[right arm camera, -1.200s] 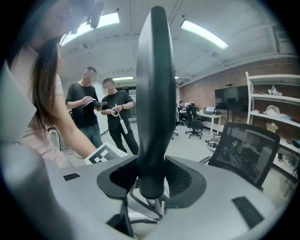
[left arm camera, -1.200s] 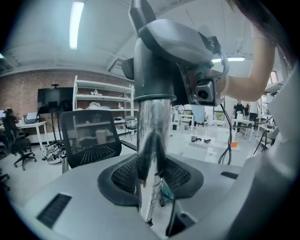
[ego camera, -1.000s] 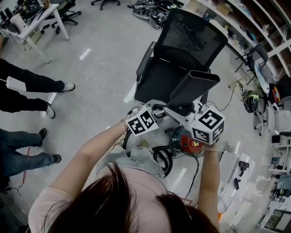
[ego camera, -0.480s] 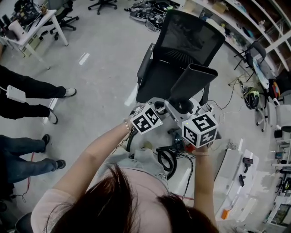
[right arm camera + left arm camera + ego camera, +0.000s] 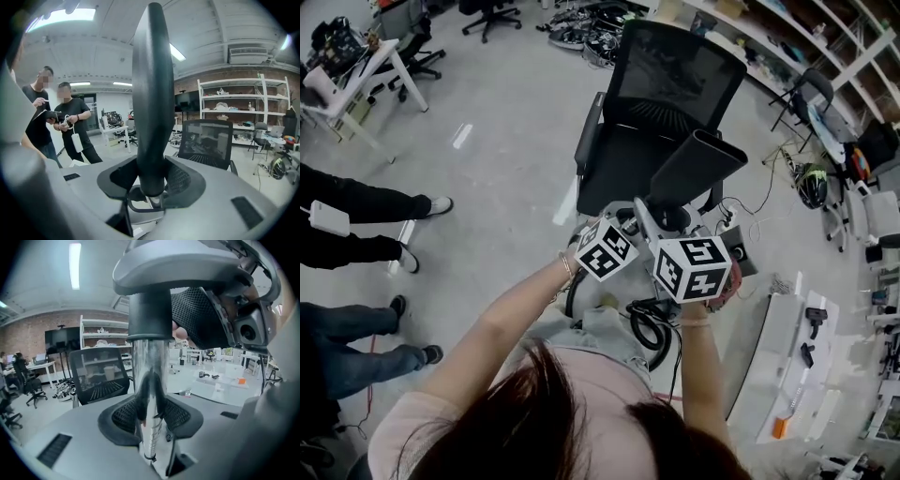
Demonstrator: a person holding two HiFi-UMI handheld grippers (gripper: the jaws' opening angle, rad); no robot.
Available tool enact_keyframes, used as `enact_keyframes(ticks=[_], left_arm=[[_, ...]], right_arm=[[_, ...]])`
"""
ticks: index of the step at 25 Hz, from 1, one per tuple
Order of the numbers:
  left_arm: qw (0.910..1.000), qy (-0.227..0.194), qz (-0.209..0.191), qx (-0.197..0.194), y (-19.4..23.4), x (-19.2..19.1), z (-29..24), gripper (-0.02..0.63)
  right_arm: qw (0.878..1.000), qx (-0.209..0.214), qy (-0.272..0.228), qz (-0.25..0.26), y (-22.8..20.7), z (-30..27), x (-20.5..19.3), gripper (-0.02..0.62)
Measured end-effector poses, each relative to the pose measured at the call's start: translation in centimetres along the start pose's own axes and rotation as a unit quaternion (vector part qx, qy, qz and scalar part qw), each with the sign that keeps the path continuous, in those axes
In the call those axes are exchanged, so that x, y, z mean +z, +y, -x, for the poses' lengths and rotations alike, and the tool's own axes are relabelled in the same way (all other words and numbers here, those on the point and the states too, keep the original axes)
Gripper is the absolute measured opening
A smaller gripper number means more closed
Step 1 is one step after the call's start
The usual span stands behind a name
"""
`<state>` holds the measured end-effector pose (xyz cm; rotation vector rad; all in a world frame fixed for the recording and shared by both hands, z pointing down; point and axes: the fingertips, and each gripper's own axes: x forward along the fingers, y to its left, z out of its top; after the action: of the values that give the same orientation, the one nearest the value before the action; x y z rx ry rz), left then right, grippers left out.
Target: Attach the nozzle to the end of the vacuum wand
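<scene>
Left claw (image 5: 150, 416) clenched on the chrome vacuum wand (image 5: 149, 362), a smooth, stiff metal tube, likely slippery; right claw (image 5: 151, 180) clenched on the round neck of the dark plastic nozzle (image 5: 149, 93), probably light and rigid, flaring to a flat mouth; both held in mid-air above the office chair (image 5: 675, 84), neck at the wand's end; grip the neck, not the thin flare.

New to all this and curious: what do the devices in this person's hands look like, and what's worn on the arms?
The left gripper and right gripper are pale grey shells, each ending in two jaws lined with dark mesh-textured pads. Each carries a white cube with black square markers. The sleeves are short and light; a bracelet circles the left wrist.
</scene>
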<state>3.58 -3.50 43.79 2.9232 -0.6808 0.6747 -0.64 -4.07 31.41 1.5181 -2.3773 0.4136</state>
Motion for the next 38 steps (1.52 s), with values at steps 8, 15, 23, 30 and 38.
enact_keyframes(ticks=[8,15,23,30,38], left_arm=[[0.9999,-0.007,0.003,-0.008,-0.1,0.0,-0.4,0.149],[0.9999,0.003,0.001,-0.016,-0.2,0.1,0.2,0.149],[0.9998,0.003,0.001,-0.018,-0.1,-0.3,1.2,0.149],[0.9999,0.001,-0.001,-0.013,0.2,-0.4,2.3,0.149],[0.9998,-0.003,0.002,-0.021,-0.4,-0.6,2.3,0.149]], right_arm=[[1.000,0.027,0.013,0.000,-0.3,0.0,-0.3,0.188],[0.997,0.064,0.028,0.037,0.6,0.2,-0.9,0.187],[0.996,0.069,0.031,0.036,1.4,0.9,-2.6,0.187],[0.999,0.028,0.018,0.036,2.5,0.7,-2.3,0.167],[1.000,-0.008,0.021,0.021,2.6,1.1,-2.8,0.167]])
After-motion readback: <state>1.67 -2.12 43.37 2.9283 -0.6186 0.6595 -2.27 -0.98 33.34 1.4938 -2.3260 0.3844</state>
